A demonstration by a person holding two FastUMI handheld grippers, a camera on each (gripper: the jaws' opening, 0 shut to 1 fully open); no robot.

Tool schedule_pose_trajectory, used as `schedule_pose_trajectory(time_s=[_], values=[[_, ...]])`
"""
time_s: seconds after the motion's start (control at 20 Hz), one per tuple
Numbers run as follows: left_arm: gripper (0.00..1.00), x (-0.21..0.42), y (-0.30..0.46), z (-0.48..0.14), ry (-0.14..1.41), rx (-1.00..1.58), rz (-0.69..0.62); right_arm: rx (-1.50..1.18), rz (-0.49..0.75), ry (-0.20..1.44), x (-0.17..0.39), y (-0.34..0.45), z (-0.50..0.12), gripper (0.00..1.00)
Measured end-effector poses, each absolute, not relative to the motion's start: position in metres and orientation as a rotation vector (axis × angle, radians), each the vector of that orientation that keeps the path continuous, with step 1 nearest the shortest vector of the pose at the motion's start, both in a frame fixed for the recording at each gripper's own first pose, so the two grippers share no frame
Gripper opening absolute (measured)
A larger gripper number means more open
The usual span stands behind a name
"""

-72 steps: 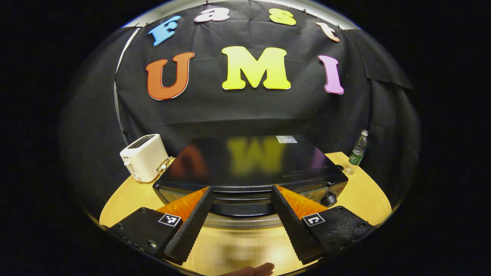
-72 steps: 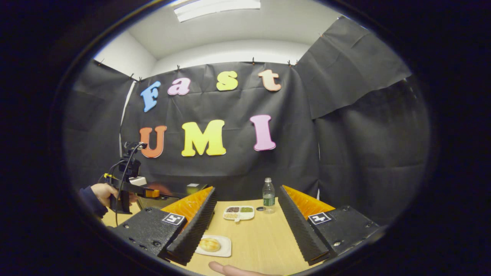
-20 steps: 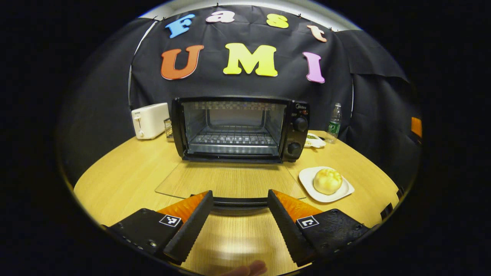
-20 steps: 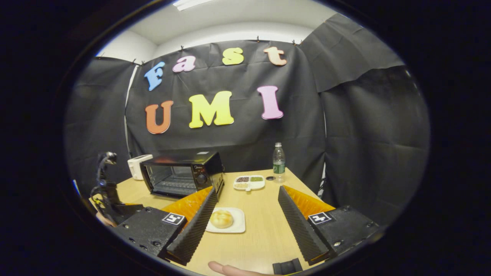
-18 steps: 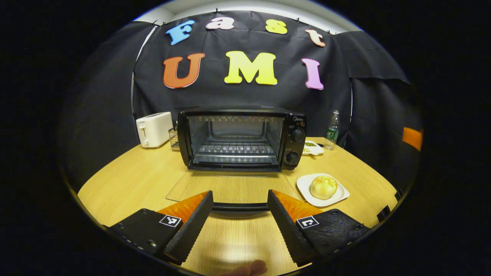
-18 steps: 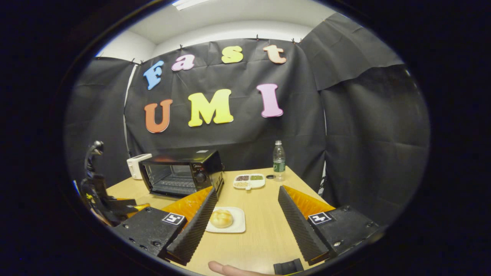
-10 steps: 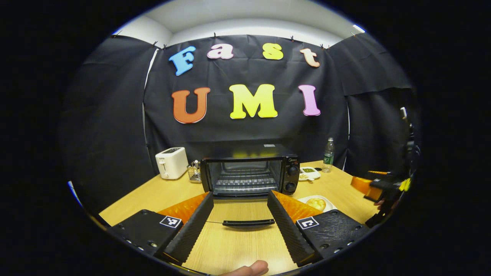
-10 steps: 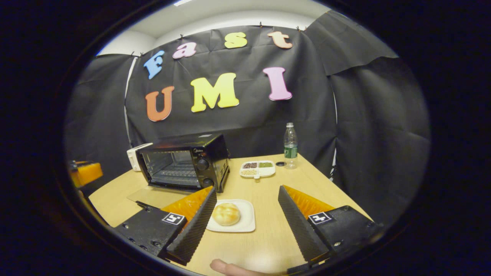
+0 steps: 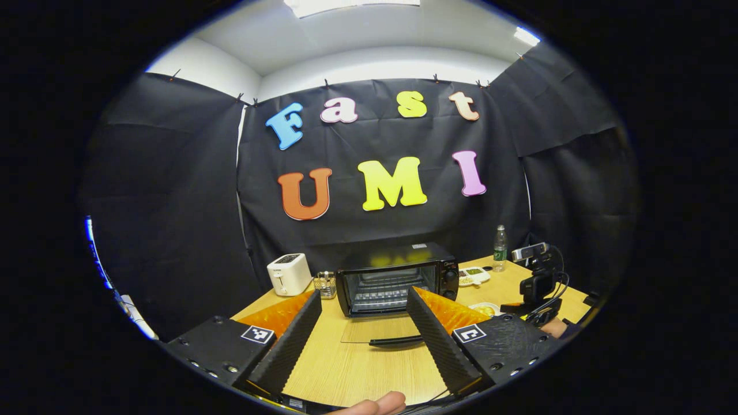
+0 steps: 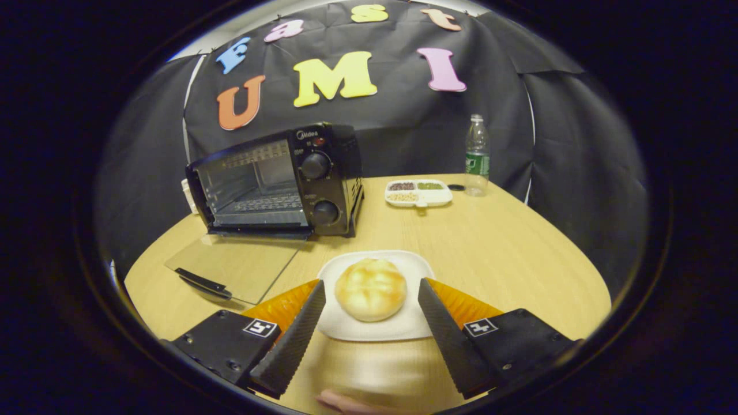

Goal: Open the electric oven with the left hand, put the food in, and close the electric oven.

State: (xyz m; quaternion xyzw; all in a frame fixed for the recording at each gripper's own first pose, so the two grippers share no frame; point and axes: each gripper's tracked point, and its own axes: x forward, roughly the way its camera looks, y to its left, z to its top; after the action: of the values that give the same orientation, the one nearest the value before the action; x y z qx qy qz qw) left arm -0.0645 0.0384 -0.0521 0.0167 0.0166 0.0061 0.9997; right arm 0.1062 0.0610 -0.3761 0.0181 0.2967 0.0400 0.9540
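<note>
Open black oven; bun on plate.

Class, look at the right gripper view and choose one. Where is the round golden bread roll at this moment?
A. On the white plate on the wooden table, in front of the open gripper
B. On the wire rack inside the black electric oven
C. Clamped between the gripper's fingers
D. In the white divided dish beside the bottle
A: the round golden bread roll sits on the white plate, between and just beyond the open right gripper's fingers, untouched.
</note>
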Motion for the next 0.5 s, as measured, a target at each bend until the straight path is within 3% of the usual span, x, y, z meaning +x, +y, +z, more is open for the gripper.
schedule_pose_trajectory(time_s=[0.05,0.1,0.3,0.35,0.5], values=[[0.89,-0.070,0.040,-0.049,0.026,0.015,0.009,0.038,0.064,0.619,0.109,0.058,-0.381,1.00],[0.97,-0.073,0.041,-0.046,0.019,-0.001,0.001,0.043,0.063,0.629,0.112,0.059,-0.385,1.00],[1.00,-0.075,0.049,-0.046,0.014,-0.034,0.000,0.033,0.076,0.662,0.119,0.069,-0.392,1.00],[0.97,-0.076,0.047,-0.046,0.008,-0.046,-0.009,0.024,0.060,0.678,0.120,0.067,-0.395,1.00],[0.97,-0.079,0.047,-0.048,0.010,-0.079,-0.032,0.028,0.052,0.680,0.123,0.070,-0.395,0.93]])
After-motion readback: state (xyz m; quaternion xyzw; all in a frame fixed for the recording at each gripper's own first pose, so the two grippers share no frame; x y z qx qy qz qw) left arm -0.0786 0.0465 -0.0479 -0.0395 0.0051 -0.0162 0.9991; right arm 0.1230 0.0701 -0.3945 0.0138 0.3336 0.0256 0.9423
